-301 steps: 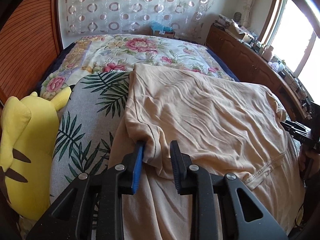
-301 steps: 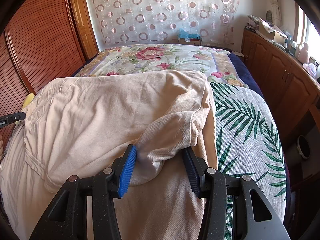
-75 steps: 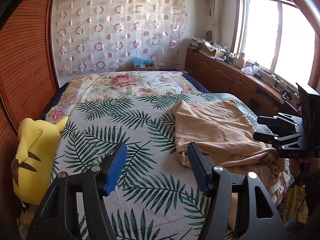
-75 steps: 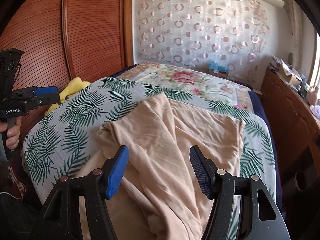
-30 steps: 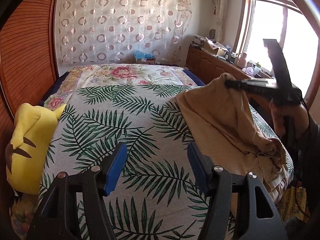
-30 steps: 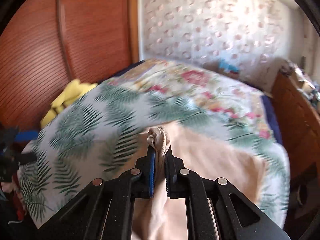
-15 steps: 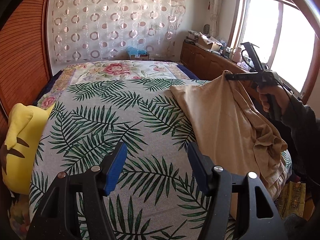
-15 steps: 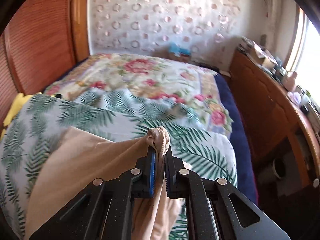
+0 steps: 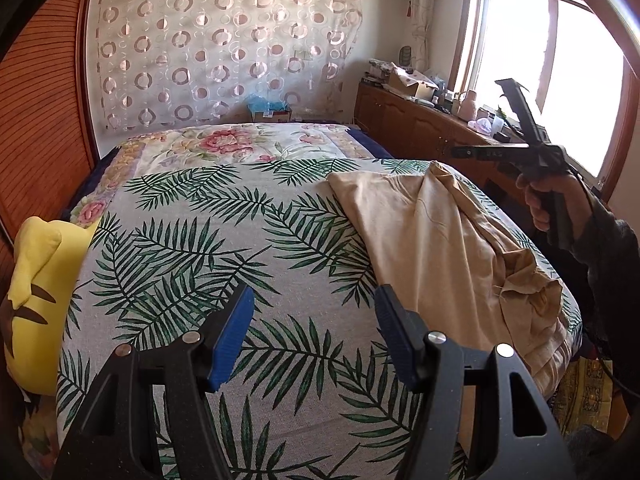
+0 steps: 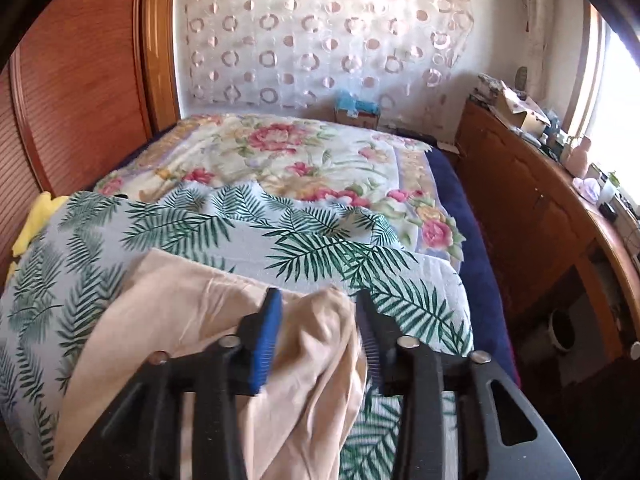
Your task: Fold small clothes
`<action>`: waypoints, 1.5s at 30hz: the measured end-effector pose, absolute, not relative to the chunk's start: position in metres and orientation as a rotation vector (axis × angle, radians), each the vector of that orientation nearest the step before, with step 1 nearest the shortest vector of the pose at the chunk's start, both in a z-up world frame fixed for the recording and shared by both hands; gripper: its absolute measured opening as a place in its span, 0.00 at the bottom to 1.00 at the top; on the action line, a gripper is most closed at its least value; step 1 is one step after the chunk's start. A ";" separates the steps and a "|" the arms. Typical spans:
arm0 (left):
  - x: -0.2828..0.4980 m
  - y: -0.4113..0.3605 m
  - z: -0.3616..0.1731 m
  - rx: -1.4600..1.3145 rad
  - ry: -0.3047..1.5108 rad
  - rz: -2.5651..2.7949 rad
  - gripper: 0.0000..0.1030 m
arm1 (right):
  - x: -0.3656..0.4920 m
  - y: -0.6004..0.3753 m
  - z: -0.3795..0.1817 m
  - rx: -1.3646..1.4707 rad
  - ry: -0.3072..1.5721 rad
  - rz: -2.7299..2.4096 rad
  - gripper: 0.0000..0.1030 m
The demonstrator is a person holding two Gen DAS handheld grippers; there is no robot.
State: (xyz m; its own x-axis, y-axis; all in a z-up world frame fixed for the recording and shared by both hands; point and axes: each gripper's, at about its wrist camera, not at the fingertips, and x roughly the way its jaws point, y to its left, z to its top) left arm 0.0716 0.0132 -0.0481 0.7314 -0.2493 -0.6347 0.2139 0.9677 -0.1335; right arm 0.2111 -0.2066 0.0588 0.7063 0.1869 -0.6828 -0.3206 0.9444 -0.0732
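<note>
The beige garment (image 9: 432, 240) lies in a loose heap on the bed (image 9: 208, 240), toward the window-side edge, its lower part spilling over that edge. It looks like thin, light jersey — soft and limp, creasing wherever it is dropped, likely to sag and slide if lifted by one point. A hem or corner is the sensible place to pinch, with the other gripper taking a matching corner so the cloth hangs flat; the crumpled end near the edge of the bed would need shaking out first.

The right gripper (image 10: 318, 330) hangs just above the garment's far end, fingers apart, a bunched fold standing up between them but not clamped. In the left wrist view that same tool is held level over the peak of the heap, the person's right hand (image 9: 556, 208) wrapped round its handle.

The left gripper (image 9: 314, 334) hovers over bare bedspread on the side away from the window, beside the garment, fingers wide apart and holding nothing. A yellow plush (image 9: 36, 292) sits at the bed's opposite edge, well clear.
</note>
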 end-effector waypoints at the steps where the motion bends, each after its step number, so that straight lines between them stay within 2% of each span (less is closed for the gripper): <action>1: 0.072 0.013 -0.048 -0.052 0.706 -0.257 0.62 | 0.202 -0.208 0.059 -0.193 0.732 0.290 0.43; 21: 0.067 -0.031 -0.063 -0.023 0.738 -0.354 0.62 | 0.023 -0.247 0.032 -0.127 0.754 0.414 0.43; 34: 0.063 -0.038 -0.068 -0.023 0.750 -0.372 0.62 | 0.014 -0.239 0.027 -0.161 0.808 0.398 0.42; 35: 0.063 -0.038 -0.068 -0.022 0.750 -0.372 0.62 | 0.015 -0.238 0.027 -0.166 0.812 0.395 0.40; 39: 0.063 -0.040 -0.068 -0.019 0.749 -0.376 0.62 | 0.014 -0.241 0.029 -0.159 0.807 0.420 0.07; 45: 0.063 -0.044 -0.068 -0.012 0.753 -0.383 0.62 | -0.004 -0.260 0.042 -0.112 0.759 0.430 0.03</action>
State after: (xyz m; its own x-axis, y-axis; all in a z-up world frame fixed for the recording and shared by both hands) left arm 0.0628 -0.0440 -0.0679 0.6642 -0.3434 -0.6640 0.3345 0.9309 -0.1468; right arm -0.0040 -0.2602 0.0416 0.6437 0.3364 -0.6874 -0.4162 0.9076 0.0544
